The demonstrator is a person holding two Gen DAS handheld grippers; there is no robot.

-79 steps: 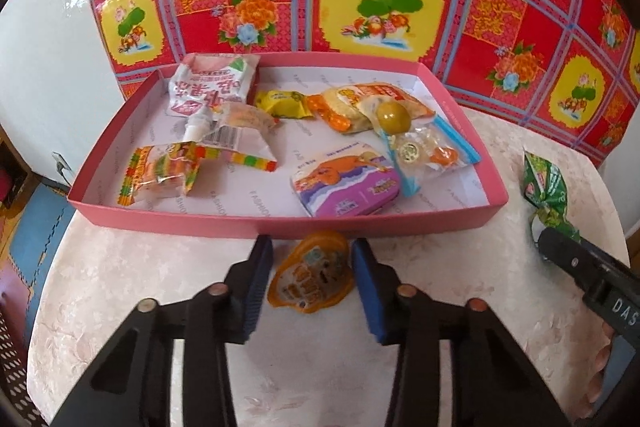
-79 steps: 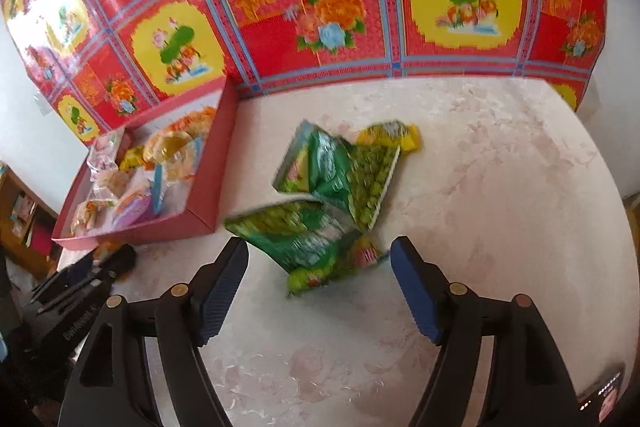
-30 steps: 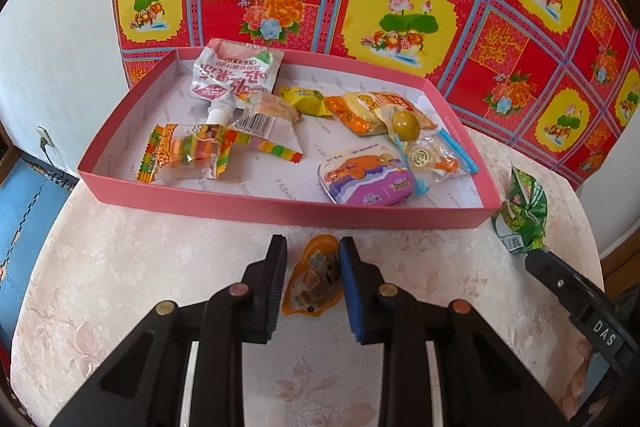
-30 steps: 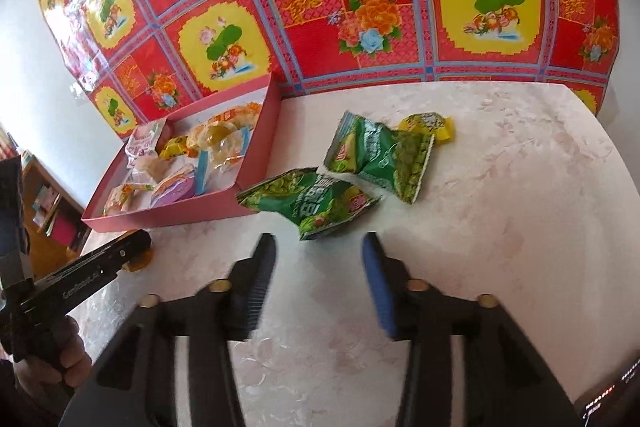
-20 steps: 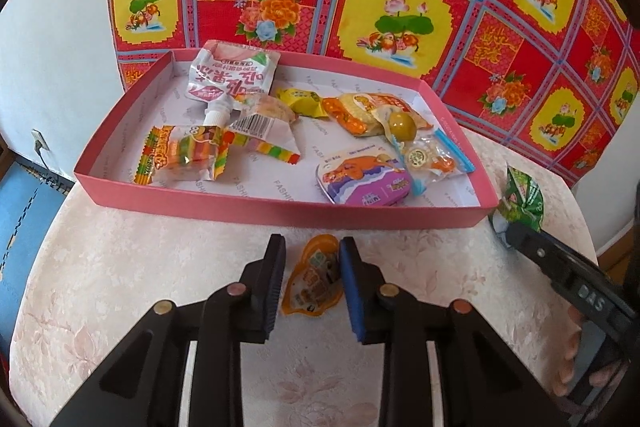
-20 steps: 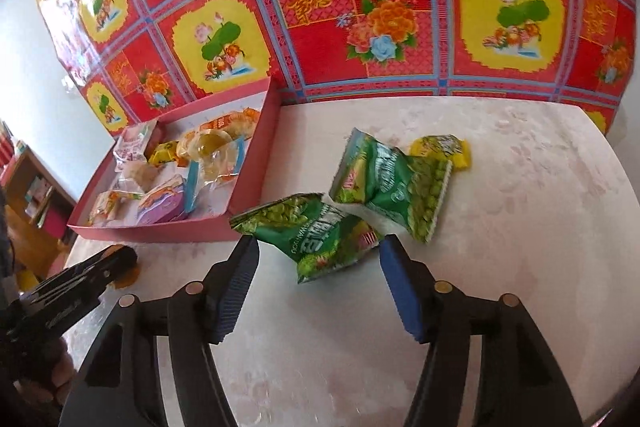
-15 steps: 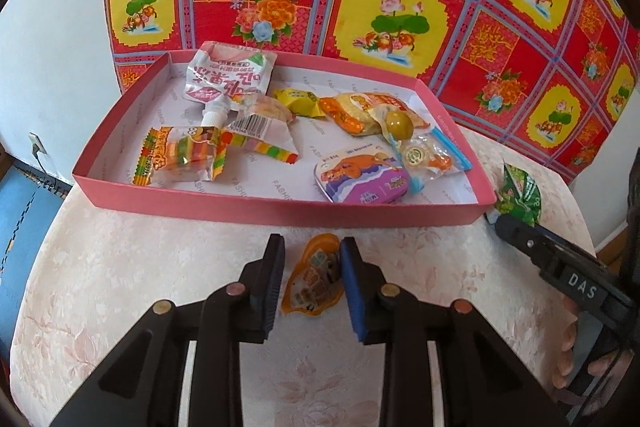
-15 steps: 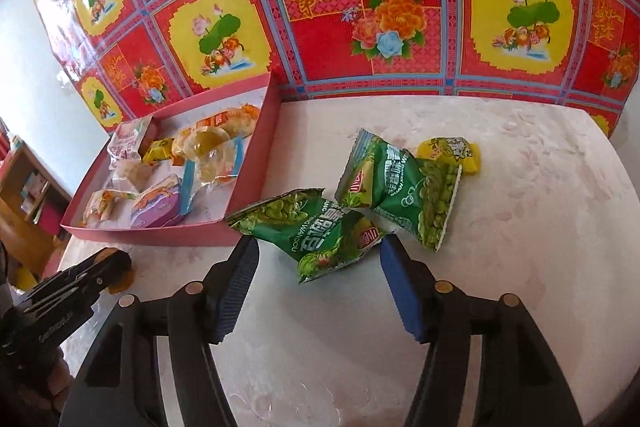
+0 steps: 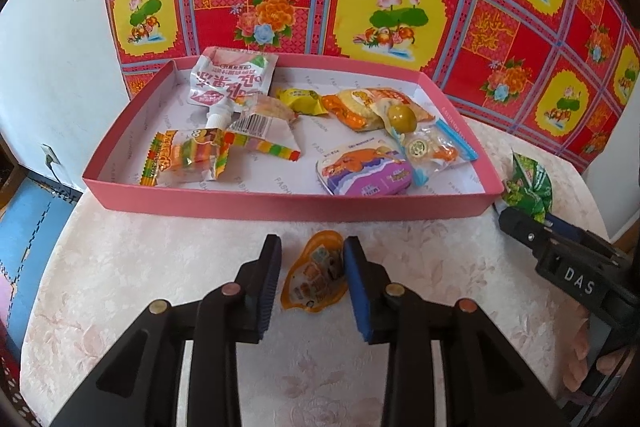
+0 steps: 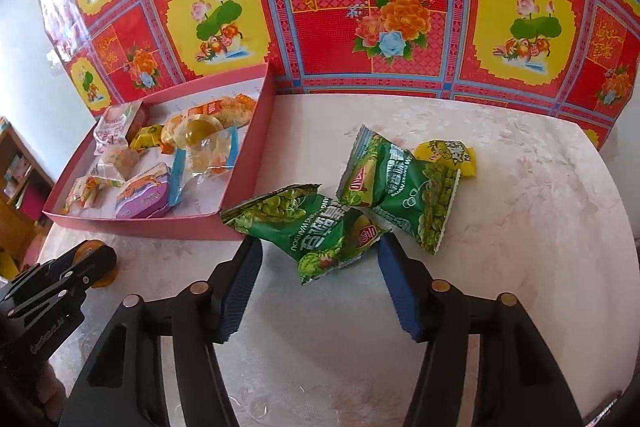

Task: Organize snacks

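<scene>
A small orange jelly cup point(image 9: 314, 277) lies on the table just in front of the pink tray point(image 9: 280, 205). My left gripper point(image 9: 312, 241) straddles it with jaws opening. The right pad point(image 9: 356, 287) touches the cup and a thin gap shows at the left pad. A green pea packet point(image 10: 316, 227) lies on the table at the tips of my right gripper point(image 10: 320, 241), whose jaws are closing around its near end without pressing it. A second green packet point(image 10: 400, 187) and a small yellow packet point(image 10: 452, 155) lie behind it.
The pink tray point(image 10: 160, 227) holds several snacks, among them a purple tin point(image 9: 366, 173) and a white pouch point(image 9: 230, 83). A red and yellow patterned cloth point(image 10: 360, 7) covers the wall behind. The right gripper's tip point(image 9: 520, 223) and a hand reach in at the right.
The left jaws have eased slightly apart and the orange cup has spread wider between them. The right gripper widened its jaws and moved forward until the green packet sits at its tips.
</scene>
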